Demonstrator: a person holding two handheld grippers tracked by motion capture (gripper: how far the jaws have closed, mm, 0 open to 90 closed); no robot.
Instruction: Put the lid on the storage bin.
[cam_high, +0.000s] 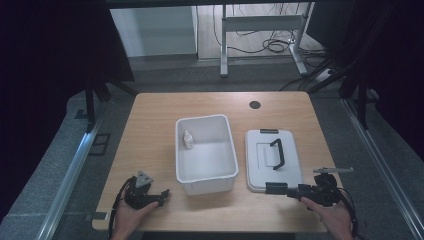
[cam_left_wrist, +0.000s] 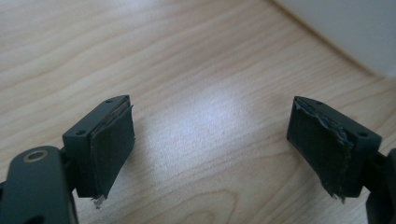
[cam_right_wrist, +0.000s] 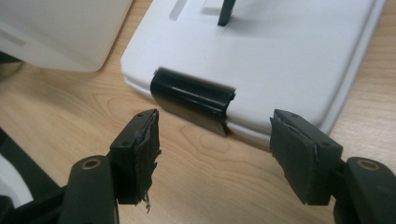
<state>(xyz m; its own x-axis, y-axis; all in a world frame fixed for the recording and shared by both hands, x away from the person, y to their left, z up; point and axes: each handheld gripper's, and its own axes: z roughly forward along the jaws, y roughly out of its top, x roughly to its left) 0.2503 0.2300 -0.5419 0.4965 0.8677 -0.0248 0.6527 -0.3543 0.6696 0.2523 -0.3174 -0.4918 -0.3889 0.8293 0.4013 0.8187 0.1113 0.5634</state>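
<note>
Two grippers wide open, both empty; bin uncovered.
We find the left gripper (cam_high: 161, 196) resting on the table (cam_high: 150, 130) beside the white bin (cam_high: 206, 181), which contains a small bottle (cam_high: 188, 139). The right gripper (cam_right_wrist: 212, 149) faces the front latch (cam_right_wrist: 194, 97) of the lid (cam_high: 272, 167); we judge lid pickup comes next, requiring a square grip.

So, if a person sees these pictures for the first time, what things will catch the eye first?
First comes the white bin at the middle of the wooden table, open, with a small white bottle inside near its far left corner. Next, the white lid lies flat to its right, black handle on top. The right tongs stand open just before the lid's black latch.
</note>
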